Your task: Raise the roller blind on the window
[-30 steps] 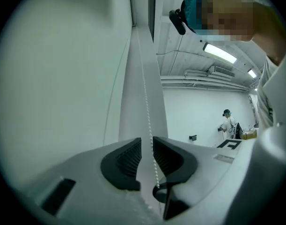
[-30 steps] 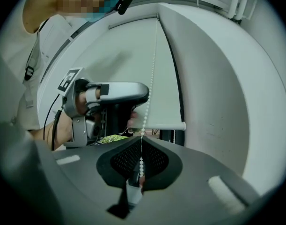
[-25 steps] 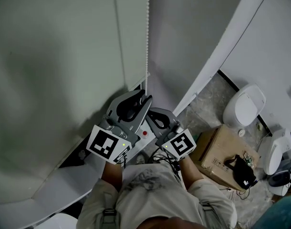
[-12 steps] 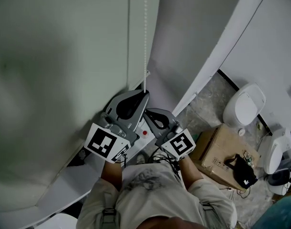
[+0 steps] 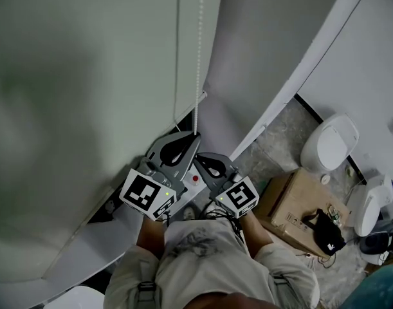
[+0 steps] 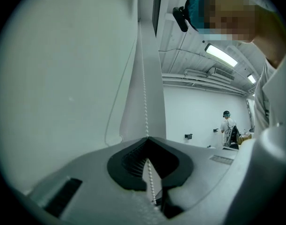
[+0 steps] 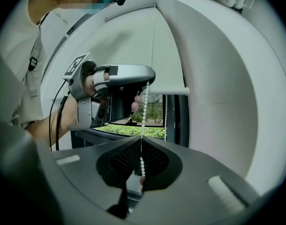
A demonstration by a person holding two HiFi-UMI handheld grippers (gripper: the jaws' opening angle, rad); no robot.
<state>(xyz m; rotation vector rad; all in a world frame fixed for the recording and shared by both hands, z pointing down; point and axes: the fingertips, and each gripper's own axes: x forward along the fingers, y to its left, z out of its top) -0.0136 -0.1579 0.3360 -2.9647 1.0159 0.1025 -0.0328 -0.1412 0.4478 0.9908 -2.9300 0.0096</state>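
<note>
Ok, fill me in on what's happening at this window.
A person holds a gripper in each hand and is working the roller blind by its white bead chain. The left gripper and the right gripper are both shut on the same strand, the left one above the right. In the right gripper view the blind's bottom bar hangs partway up the window, with greenery showing under it.

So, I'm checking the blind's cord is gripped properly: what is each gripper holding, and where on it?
Both hold the bead chain. The left gripper pinches it higher up, and the right gripper pinches it just below.
</note>
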